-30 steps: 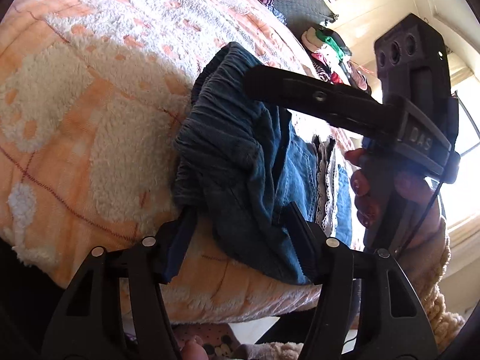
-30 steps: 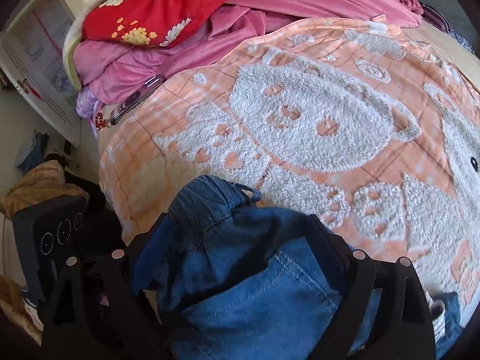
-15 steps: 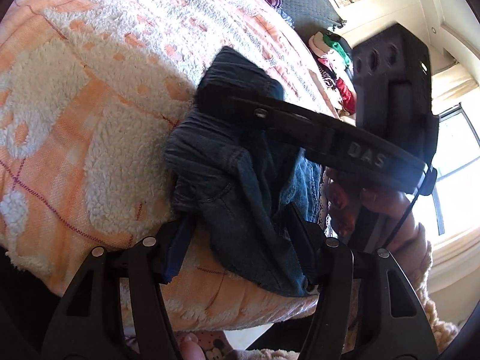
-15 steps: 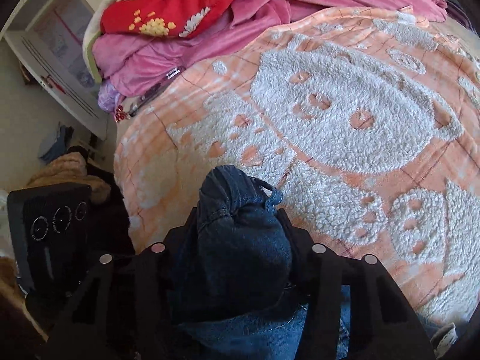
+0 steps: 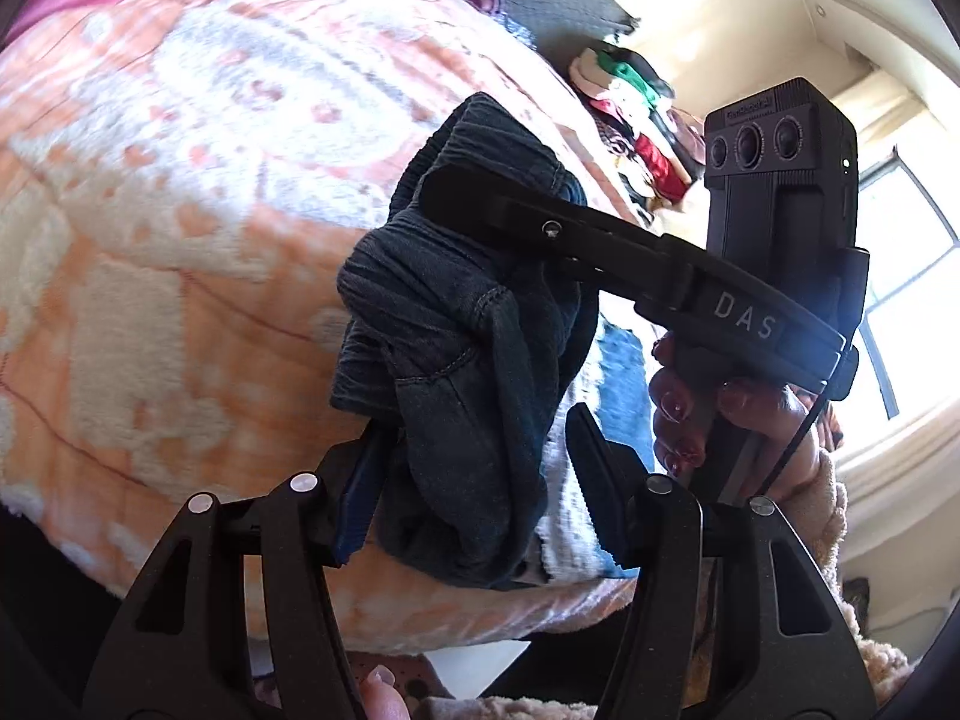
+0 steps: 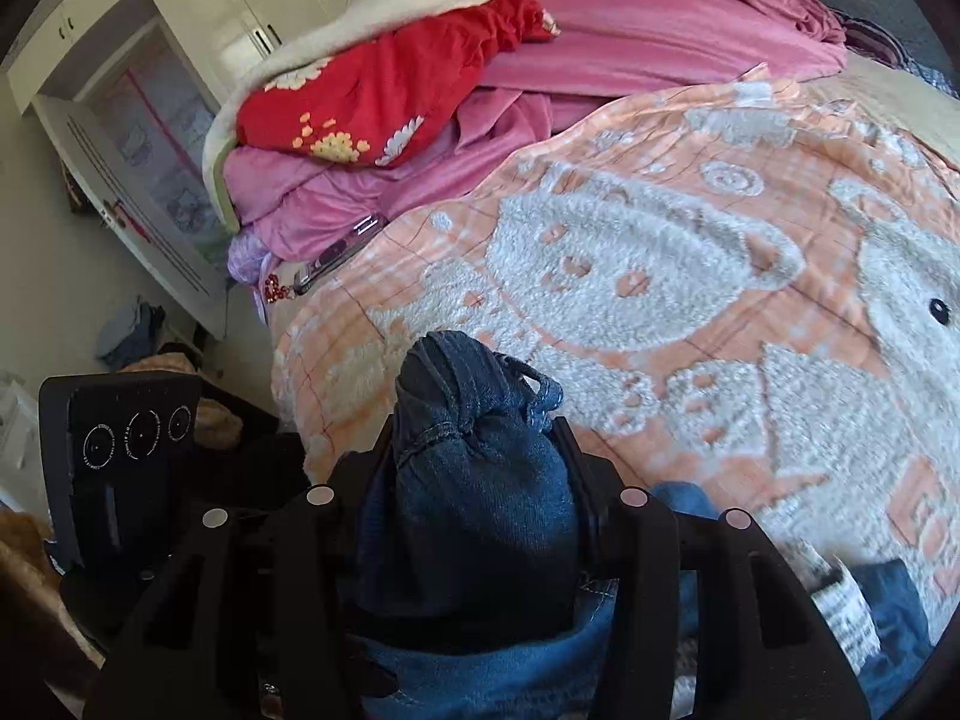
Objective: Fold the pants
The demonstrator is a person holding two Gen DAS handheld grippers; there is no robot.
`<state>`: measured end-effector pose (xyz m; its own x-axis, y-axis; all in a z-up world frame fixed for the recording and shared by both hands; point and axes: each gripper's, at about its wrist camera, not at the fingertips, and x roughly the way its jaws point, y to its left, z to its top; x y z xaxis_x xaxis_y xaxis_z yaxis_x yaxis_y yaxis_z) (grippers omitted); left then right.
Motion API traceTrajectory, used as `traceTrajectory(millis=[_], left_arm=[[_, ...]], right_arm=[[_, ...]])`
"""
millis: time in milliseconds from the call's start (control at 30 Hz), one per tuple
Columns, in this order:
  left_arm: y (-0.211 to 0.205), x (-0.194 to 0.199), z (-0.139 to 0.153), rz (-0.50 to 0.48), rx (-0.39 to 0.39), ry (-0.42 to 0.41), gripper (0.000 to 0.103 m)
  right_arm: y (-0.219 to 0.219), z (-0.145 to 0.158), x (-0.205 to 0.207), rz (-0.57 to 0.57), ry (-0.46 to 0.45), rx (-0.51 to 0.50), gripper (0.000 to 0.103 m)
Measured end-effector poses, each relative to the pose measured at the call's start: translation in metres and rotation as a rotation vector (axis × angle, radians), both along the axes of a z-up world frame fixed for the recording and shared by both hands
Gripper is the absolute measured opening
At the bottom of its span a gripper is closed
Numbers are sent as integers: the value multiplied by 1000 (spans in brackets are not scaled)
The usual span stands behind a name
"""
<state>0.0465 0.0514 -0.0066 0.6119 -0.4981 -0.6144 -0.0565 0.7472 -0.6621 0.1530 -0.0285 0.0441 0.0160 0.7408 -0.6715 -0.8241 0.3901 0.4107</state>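
Holding the jeans (image 6: 480, 492) bunched at the bed (image 6: 690, 276) edge: right hand-held gripper (image 6: 474, 468) has just clamped the waistband, left hand-held gripper (image 5: 474, 468) grips loosely. Lift evenly, keep the waistband taut.

Both wrist cameras look steeply down, close over the pants (image 5: 474, 372) on the blanket (image 6: 690, 276), each seeing the other gripper.

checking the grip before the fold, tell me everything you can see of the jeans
The jeans are dark blue denim with a gathered elastic waistband and drawstring, bunched into a thick wad. The right gripper is clamped on the waistband end; the left gripper straddles another bunch, pinch unclear. The rest trails onto the orange-and-white fleece blanket.
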Motion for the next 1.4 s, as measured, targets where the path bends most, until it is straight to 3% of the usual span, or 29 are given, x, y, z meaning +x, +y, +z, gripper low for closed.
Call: traceTrajectory(millis=[467,900,1167,1200,1267,1400], left_arm=[[-63,26,6,-96,93,-13,50],[-122,29,1,-262,105,-34,50],[-155,20,-16,-377,136,-13,50],[-158,19,-17,-383,140,-13,51],[-162,18,-18,-392,150,-14,52],[-167,16,-19,-407,172,-23,54]], right_arm=[[-95,7,-1,-107,23,97,49],[-177,3,-17,-243,39,157,55],[-227,-12,-32,-407,58,157,65],[-229,-12,-33,-412,61,169,66],[-233,-11,-39,-423,63,206,77],[-217,-9,-42,-408,29,151,78]])
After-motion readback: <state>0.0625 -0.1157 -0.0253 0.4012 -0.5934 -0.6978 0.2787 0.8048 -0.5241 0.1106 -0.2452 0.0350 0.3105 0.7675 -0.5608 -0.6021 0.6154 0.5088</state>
